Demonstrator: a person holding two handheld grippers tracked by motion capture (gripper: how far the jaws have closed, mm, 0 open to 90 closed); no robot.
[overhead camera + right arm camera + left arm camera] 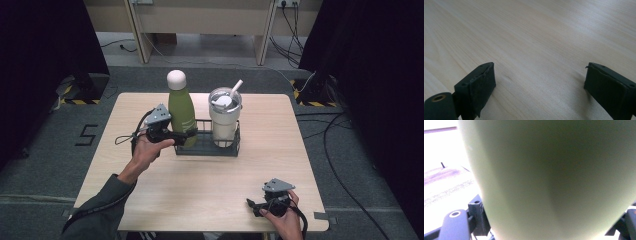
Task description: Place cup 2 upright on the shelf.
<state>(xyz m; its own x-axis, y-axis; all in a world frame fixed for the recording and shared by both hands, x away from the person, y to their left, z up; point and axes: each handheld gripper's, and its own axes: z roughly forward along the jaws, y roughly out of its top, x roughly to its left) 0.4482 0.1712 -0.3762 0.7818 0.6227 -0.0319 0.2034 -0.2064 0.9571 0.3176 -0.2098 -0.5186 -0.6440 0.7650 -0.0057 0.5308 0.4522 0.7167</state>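
Left gripper (186, 134) clamps the green bottle (181, 112) low on its body, standing in the wire rack (206, 148) beside the tumbler (224, 117). Lift it vertically to clear the rail. Right gripper (255, 205) rests wide open, empty, on the table (210, 185).

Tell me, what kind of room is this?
Probably a lab or recording studio: black curtains flank a lone wooden table, loose cables trail over grey carpet, and hazard tape marks stand feet.
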